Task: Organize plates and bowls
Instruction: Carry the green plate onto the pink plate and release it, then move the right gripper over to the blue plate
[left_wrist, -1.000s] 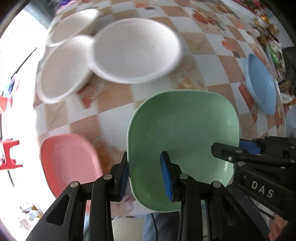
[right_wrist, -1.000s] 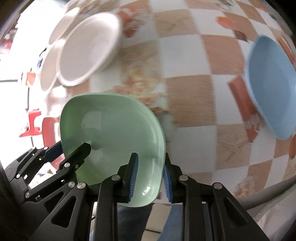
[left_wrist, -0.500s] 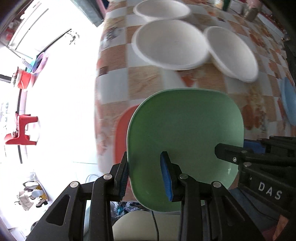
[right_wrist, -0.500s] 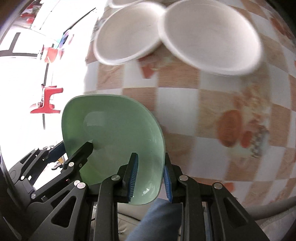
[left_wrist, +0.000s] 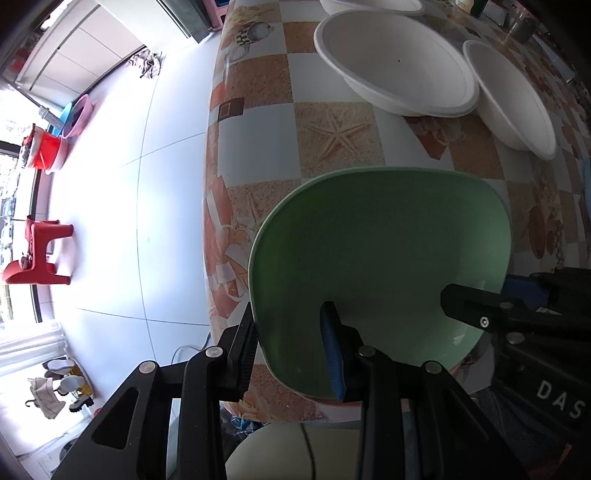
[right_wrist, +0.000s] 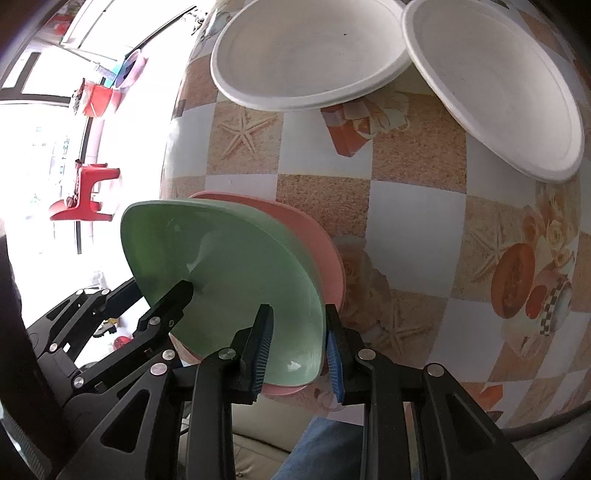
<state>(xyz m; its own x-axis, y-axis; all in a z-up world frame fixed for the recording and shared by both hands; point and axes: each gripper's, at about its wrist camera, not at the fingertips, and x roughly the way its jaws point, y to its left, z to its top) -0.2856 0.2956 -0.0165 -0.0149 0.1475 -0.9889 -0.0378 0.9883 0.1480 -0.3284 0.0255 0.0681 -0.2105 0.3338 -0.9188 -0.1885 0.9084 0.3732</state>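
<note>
A green square plate (left_wrist: 384, 258) is held by both grippers above the table's near left corner. My left gripper (left_wrist: 291, 354) is shut on its near left rim. My right gripper (right_wrist: 299, 347) is shut on its near right rim; its fingers also show at the right of the left wrist view (left_wrist: 480, 299). In the right wrist view the green plate (right_wrist: 229, 273) hovers just over a pink plate (right_wrist: 317, 243) lying on the table. The pink plate is hidden in the left wrist view. Two white bowls (left_wrist: 395, 62) (left_wrist: 513, 96) sit farther back, overlapping.
The table has a checkered cloth (left_wrist: 332, 136) with starfish prints. A third white dish (left_wrist: 369, 5) lies at the far edge. A blue plate's edge (left_wrist: 586, 177) shows at the right. The floor, a red stool (left_wrist: 37, 254) and buckets lie left of the table.
Both grippers have carried the green plate left and down toward the table's left corner. It now sits over the pink plate.
</note>
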